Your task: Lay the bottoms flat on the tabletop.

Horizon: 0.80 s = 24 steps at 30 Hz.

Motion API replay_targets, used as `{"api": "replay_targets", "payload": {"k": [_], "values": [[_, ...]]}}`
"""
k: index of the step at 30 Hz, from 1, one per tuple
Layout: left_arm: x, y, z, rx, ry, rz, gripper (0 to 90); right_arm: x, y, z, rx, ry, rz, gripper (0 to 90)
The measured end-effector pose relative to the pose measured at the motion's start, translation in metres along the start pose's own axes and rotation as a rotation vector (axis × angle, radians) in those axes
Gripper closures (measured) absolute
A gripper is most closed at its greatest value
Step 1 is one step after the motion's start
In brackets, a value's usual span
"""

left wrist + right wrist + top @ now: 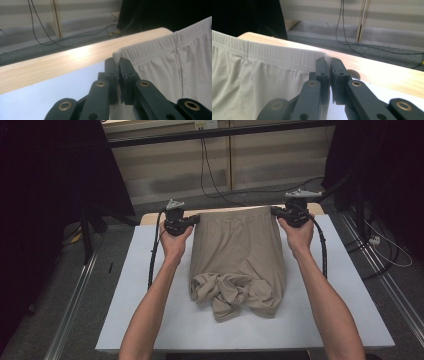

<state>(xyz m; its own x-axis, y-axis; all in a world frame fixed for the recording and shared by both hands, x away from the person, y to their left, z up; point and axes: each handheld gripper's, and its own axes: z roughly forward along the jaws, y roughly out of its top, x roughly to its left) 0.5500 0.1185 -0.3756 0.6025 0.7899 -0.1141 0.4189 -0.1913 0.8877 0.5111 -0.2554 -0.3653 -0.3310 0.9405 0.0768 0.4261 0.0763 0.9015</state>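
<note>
One pair of beige shorts (235, 260). One bench (150, 320), topped by one white sheet (325, 320). Two claws: left claw (196, 220), right claw (274, 211), each clamped on a waistband corner. Two hands, two forearms.

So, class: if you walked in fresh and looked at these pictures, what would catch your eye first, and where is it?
First, the beige shorts stretched by the waistband over the far half of the white table, with the leg ends bunched in a crumpled heap nearer the person. Next, the left gripper and right gripper, each shut on one waistband corner. Beyond them runs the table's pale wooden edge.
</note>
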Motion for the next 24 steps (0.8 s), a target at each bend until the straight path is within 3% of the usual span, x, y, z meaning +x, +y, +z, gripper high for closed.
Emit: {"api": "replay_targets", "payload": {"k": [2, 4, 5, 8, 11, 14, 18, 21, 23, 24], "values": [[0.000, -0.003, 0.005, -0.002, 0.043, -0.015, 72.7, -0.002, -0.004, 0.006, 0.024, -0.011, -0.006, 81.4], [0.001, -0.006, 0.007, 0.015, 0.097, -0.025, 44.6, -0.007, -0.009, 0.013, 0.062, -0.051, 0.001, 60.0], [0.002, -0.007, 0.007, 0.028, 0.100, -0.026, 39.4, -0.009, -0.011, 0.014, 0.071, -0.069, 0.012, 55.8], [0.004, -0.011, 0.003, 0.060, 0.106, -0.005, 31.0, -0.012, -0.017, 0.014, 0.092, -0.053, 0.015, 46.6], [0.003, -0.016, -0.006, 0.089, 0.100, 0.011, 19.3, -0.008, -0.021, 0.006, 0.098, -0.012, 0.000, 43.7], [-0.004, -0.026, -0.021, 0.077, 0.079, 0.009, 14.9, 0.005, -0.030, -0.005, 0.100, 0.045, -0.027, 42.3], [-0.017, -0.043, -0.044, 0.054, 0.041, 0.003, 12.3, 0.036, -0.045, -0.028, 0.103, 0.155, -0.085, 45.4], [-0.033, -0.058, -0.058, 0.074, 0.033, 0.056, 12.1, 0.063, -0.056, -0.047, 0.107, 0.253, -0.135, 51.0], [-0.042, -0.067, -0.064, 0.085, 0.007, 0.073, 12.2, 0.083, -0.064, -0.061, 0.091, 0.310, -0.194, 51.3], [-0.049, -0.072, -0.068, 0.103, -0.012, 0.081, 12.4, 0.089, -0.066, -0.065, 0.090, 0.337, -0.201, 51.3]]}}
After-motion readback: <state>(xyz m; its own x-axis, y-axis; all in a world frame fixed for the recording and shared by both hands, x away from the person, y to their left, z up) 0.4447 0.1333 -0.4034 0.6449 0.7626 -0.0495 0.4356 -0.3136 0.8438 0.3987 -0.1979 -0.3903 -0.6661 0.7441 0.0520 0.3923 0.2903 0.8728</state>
